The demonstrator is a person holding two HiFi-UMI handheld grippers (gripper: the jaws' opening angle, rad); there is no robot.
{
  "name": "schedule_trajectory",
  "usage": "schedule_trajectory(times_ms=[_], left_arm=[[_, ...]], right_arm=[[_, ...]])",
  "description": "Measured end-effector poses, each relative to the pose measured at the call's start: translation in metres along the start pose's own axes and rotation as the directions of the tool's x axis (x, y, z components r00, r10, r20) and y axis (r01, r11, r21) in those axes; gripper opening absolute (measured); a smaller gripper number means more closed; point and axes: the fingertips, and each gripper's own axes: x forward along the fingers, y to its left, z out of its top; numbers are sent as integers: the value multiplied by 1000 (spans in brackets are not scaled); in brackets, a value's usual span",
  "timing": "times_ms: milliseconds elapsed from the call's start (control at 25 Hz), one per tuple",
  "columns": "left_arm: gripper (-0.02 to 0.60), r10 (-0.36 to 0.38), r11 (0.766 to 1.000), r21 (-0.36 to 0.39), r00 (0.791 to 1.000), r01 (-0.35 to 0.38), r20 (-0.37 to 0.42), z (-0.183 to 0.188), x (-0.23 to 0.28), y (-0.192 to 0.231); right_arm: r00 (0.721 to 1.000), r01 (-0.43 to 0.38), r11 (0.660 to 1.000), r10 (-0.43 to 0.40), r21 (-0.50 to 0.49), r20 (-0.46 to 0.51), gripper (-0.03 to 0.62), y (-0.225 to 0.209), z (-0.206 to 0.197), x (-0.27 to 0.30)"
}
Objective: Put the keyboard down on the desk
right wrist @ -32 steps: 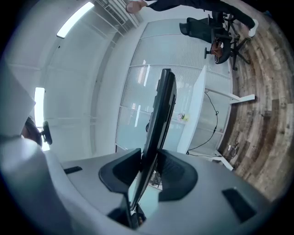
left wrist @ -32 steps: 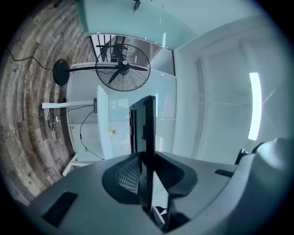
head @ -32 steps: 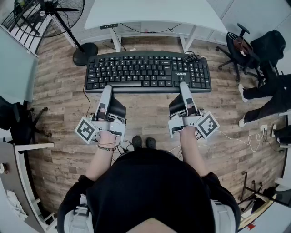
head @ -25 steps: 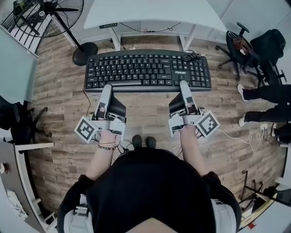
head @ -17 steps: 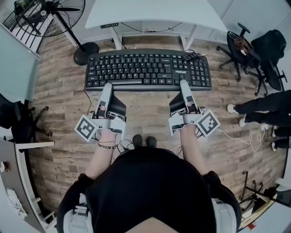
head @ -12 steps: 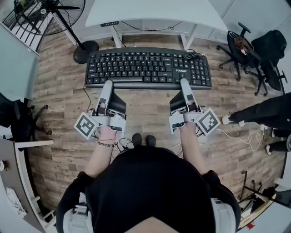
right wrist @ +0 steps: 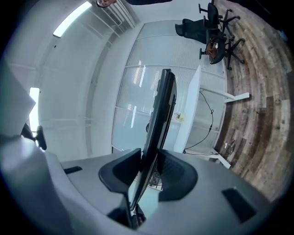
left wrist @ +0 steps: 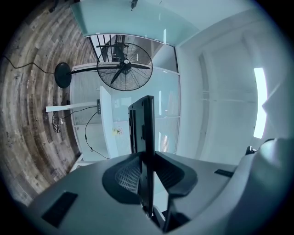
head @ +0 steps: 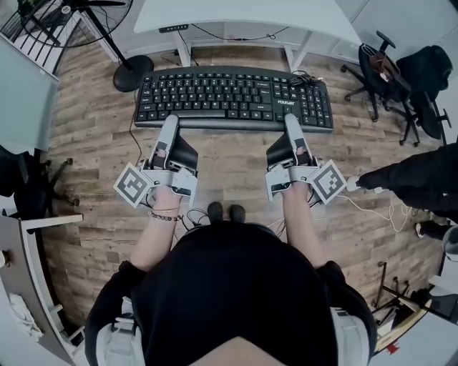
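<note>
A black full-size computer keyboard (head: 233,98) is held in the air, keys facing up, over a wood-plank floor (head: 229,168). It sits just short of a white desk (head: 243,13) at the top of the head view and is not resting on it. A dark cable bunches at its far right corner.

The left gripper (head: 169,122) is clamped on the keyboard's near edge towards its left end. The right gripper (head: 292,120) is clamped on the same edge towards its right end. In the left gripper view the keyboard (left wrist: 143,133) shows edge-on as a thin dark slab, with the gripper's (left wrist: 148,170) grey jaws pressed against both faces. The right gripper view shows the same: the slab (right wrist: 161,120) stands between the closed-in jaws of that gripper (right wrist: 148,172).

The person holding the grippers wears a black top, and their dark shoes (head: 225,212) show on the floor below.

To the upper left stands a black pedestal fan (head: 127,71). To the upper right are black office chairs (head: 390,71). Another person's dark sleeve (head: 415,182) enters from the right edge, above a white cable (head: 379,212) lying on the floor.
</note>
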Motion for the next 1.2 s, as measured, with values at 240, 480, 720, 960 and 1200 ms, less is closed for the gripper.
schedule_trajectory(times_ms=[240, 480, 720, 960, 1200], left_arm=[[92, -10, 1000, 3, 1000, 10, -13, 1, -2, 0], [94, -7, 1000, 12, 1000, 7, -24, 0, 1, 3], [94, -13, 1000, 14, 1000, 13, -24, -1, -1, 7], [94, -9, 1000, 6, 1000, 9, -10, 24, 26, 22], [94, -16, 1000, -3, 1000, 16, 4, 54, 91, 49]], right_arm=[[1000, -8, 1000, 8, 1, 12, 114, 0, -3, -1], [1000, -6, 1000, 6, 6, 24, 112, 2, 0, 1], [1000, -11, 1000, 11, 7, 26, 112, -1, 0, -1], [1000, -19, 1000, 19, 4, 17, 112, -11, 0, 42], [1000, -19, 1000, 18, 11, 7, 111, -37, 17, 113]])
